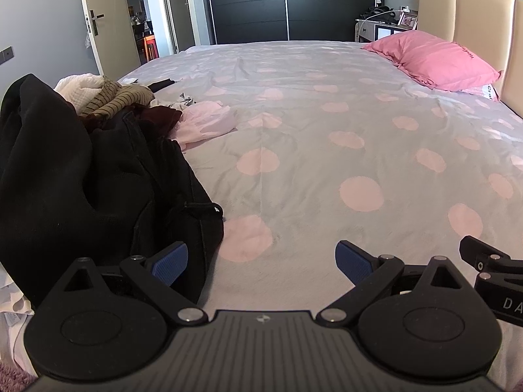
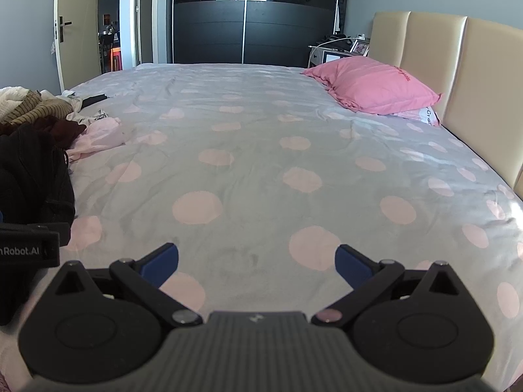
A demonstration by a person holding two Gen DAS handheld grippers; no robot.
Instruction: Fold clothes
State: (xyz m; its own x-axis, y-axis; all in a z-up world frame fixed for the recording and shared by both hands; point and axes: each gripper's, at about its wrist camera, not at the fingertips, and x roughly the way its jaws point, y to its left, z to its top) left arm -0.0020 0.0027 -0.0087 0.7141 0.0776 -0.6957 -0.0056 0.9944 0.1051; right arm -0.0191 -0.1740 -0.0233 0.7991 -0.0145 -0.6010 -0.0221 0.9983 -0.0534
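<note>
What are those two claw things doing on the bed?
A person is holding a gripper in each hand, about to fold laundry. The left gripper and the right gripper are both open and empty, above the spotted bedspread. A pile of clothes waits on the left, with a black garment nearest the left gripper. Nothing has been picked up yet. A pink pillow lies by the headboard.

Lower right of left wrist view: white letters "DA", cut off by frame edge, on black body of right gripper (image 1: 490,266).

Lower left of right wrist view: white "n Robot.AI", start cut off, on black body of left gripper (image 2: 24,248).

Under pink pillow (image 1: 434,60), right side of both views: dark letters "Cra" on white label of second pillow (image 2: 425,115), rest hidden. Darker pink lettering on pink pillow itself, too small to read.
</note>
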